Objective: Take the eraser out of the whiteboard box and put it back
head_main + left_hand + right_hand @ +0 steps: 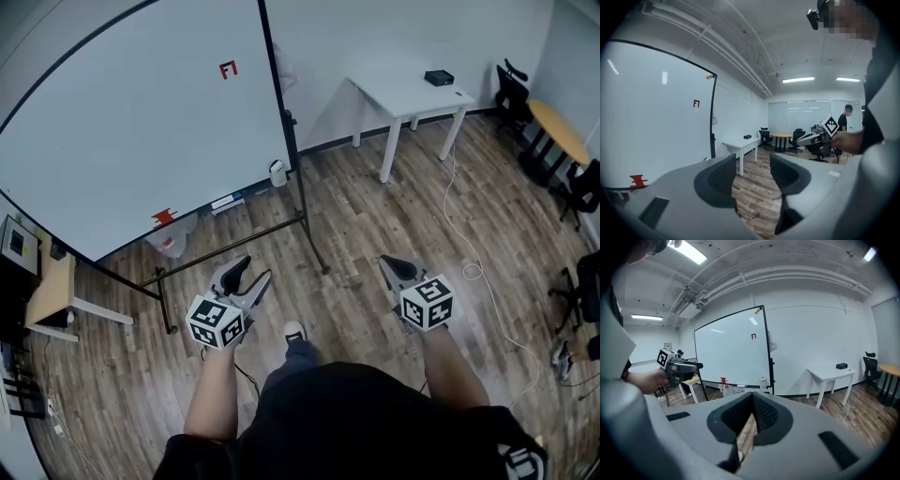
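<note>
Two grippers are held low over the brown wooden floor (375, 216), well apart from the big white whiteboard on its black metal stand (122, 122). The grey left gripper (253, 270) is held with its jaws wide apart, and nothing is seen between them. It is likely held this way to be ready for a grab. The grey right gripper (391, 264) is held with its jaw tips pressed together, and nothing is caught in them. A small white box (277, 172) is fixed at the whiteboard's bottom right corner. The eraser cannot be made out from here, and it is judged to be inside that box. The task is judged as not yet begun, since nothing at the whiteboard is touched. A step closer to the whiteboard would be needed first.
</note>
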A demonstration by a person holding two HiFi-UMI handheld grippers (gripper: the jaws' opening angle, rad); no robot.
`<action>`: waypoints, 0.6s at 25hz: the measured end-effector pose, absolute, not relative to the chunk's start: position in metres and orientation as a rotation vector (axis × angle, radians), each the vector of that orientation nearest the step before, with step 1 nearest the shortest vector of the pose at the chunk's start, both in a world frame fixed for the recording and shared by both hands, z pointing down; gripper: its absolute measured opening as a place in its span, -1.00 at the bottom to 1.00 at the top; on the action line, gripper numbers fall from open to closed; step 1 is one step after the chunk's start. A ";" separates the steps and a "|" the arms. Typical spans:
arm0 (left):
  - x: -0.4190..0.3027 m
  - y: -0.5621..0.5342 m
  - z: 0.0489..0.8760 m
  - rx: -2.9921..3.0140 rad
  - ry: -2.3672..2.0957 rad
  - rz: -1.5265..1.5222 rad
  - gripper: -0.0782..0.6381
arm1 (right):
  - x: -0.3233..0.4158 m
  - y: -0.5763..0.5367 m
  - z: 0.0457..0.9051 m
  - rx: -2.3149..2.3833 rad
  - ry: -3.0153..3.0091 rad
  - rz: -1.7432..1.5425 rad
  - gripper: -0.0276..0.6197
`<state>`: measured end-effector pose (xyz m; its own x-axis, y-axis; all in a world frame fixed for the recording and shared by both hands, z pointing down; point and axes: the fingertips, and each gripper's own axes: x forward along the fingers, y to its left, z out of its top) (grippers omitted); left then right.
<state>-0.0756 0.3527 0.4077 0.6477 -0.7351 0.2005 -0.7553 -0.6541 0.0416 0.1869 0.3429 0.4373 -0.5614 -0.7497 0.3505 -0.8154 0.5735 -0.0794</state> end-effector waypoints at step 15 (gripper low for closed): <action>-0.086 0.332 0.428 2.718 -1.199 0.202 -0.12 | 0.167 0.325 0.446 1.262 -2.519 0.342 -0.94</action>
<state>-0.0857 0.3317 0.4276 0.6685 -0.7193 0.1891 -0.7415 -0.6642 0.0949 0.1667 0.3250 0.4463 -0.5679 -0.7352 0.3701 -0.8073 0.5853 -0.0761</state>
